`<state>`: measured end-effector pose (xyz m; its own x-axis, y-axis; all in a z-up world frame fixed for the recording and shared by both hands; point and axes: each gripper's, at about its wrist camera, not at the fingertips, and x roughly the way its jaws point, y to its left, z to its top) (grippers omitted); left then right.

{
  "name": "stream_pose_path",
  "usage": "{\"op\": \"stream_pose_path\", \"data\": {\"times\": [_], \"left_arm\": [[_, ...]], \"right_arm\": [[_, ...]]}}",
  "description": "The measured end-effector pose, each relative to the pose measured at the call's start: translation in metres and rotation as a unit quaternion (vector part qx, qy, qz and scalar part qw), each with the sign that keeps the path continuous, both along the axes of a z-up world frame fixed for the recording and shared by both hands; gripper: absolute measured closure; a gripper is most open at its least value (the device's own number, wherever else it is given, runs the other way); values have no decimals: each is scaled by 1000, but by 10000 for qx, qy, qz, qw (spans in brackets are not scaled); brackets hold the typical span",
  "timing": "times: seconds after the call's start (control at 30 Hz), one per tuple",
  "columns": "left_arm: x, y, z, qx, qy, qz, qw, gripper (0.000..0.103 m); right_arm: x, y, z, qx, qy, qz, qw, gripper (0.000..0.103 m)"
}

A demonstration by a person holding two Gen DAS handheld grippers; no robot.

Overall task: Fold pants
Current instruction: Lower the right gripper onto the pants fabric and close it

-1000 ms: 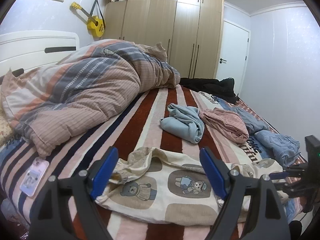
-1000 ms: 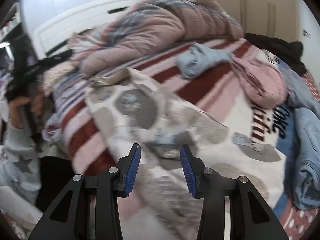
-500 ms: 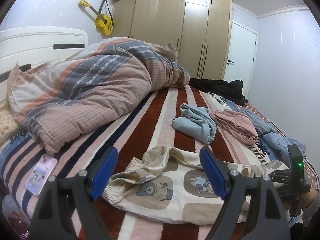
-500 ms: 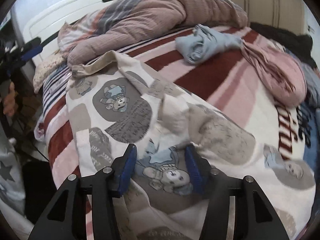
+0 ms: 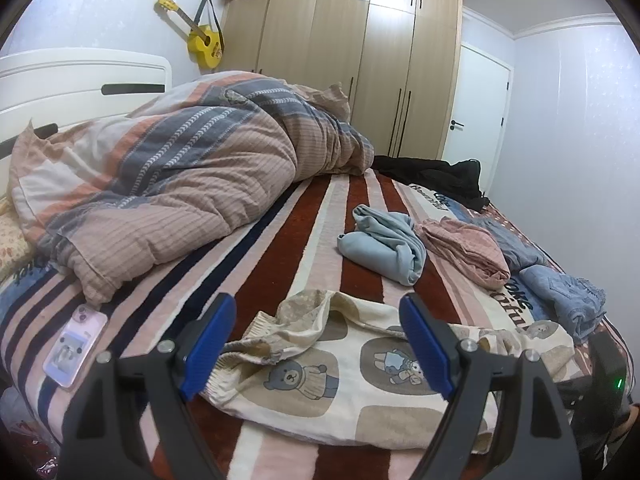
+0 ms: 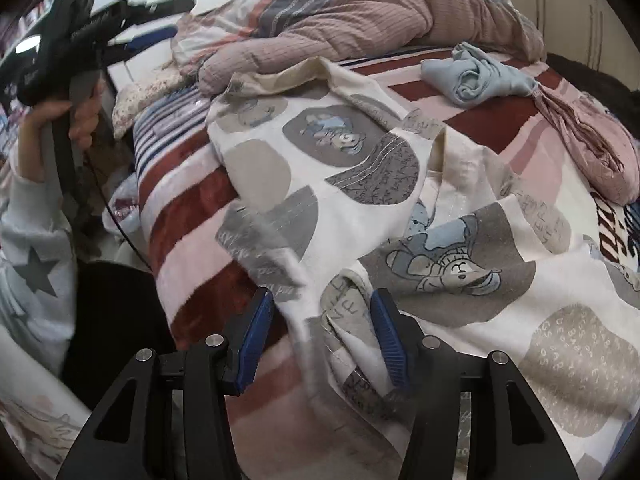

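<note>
Cream pants with a bear print [image 5: 344,376] lie crumpled on the striped bed, waistband towards the left. My left gripper [image 5: 316,348] is wide open and empty, just short of the waistband. In the right wrist view the pants [image 6: 360,152] spread across the bed. My right gripper [image 6: 322,332] is open, with a fold of the pants' edge lying between its blue pads [image 6: 390,340], not pinched. The left gripper [image 6: 80,36] shows at the upper left, held in a hand.
A bunched striped duvet [image 5: 180,184] fills the bed's left side. A light blue garment [image 5: 384,244], a pink one [image 5: 468,248] and denim [image 5: 560,292] lie beyond the pants. A phone [image 5: 74,346] lies near the bed's left edge. Wardrobe and door stand behind.
My right gripper has moved in low over the pants and a fold now lies between its pads. My left gripper has drawn back a little and stays wide open.
</note>
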<state>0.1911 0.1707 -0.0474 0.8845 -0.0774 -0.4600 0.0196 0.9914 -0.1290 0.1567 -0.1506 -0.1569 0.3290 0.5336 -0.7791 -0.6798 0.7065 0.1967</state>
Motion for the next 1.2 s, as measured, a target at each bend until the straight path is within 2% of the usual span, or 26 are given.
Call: {"op": "stream_pose_path", "data": {"times": [0.13,0.27,0.33,0.4,0.43,0.53,0.6,0.67,0.73,0.87,1.0,1.1,1.17,1.2], "left_arm": [[2,-3,-1,37,12,-25,10000,22],[5,-8,-4,45,33,-69,10000,22],[6,-11,-5,48,35,-101,9999,22],[7,-13,-6,69,31,-135,9999,22],[8,-13,-6,77,34,-147,9999,22],[11,-13,-10,119,83,-143,9998,22],[13,-10,-13,103,127,-116,9998,22],[14,-6,-16,32,152,-104,9998,22],[15,-4,-18,-25,160,-112,9998,22],[14,-2,-18,-25,141,-116,9998,22],[13,2,-17,-45,129,-89,9999,22],[13,5,-17,-82,120,-76,9999,22],[12,5,-17,-99,120,-84,9998,22],[13,6,-18,-116,125,-93,9998,22]], "right_arm": [[16,-14,21,330,-52,-319,9989,57],[35,-18,35,163,-296,-766,9965,57],[46,-16,33,1,-307,-883,9956,59],[54,-10,24,-135,-133,-834,9963,62],[55,-7,18,-255,-95,-801,9964,65],[55,-4,1,-781,-96,-903,9928,66],[57,-10,-3,-740,-25,-1055,9917,66],[56,-10,-3,-756,-74,-1087,9912,70],[54,-3,-4,-1013,-239,-1003,9895,97],[56,2,3,-1018,-379,-959,9894,103],[56,0,35,-336,-531,-886,9941,103],[52,5,58,-225,-586,-707,9955,100],[48,10,63,-321,-448,-627,9965,71],[41,11,64,-354,-482,-588,9965,50]]}}
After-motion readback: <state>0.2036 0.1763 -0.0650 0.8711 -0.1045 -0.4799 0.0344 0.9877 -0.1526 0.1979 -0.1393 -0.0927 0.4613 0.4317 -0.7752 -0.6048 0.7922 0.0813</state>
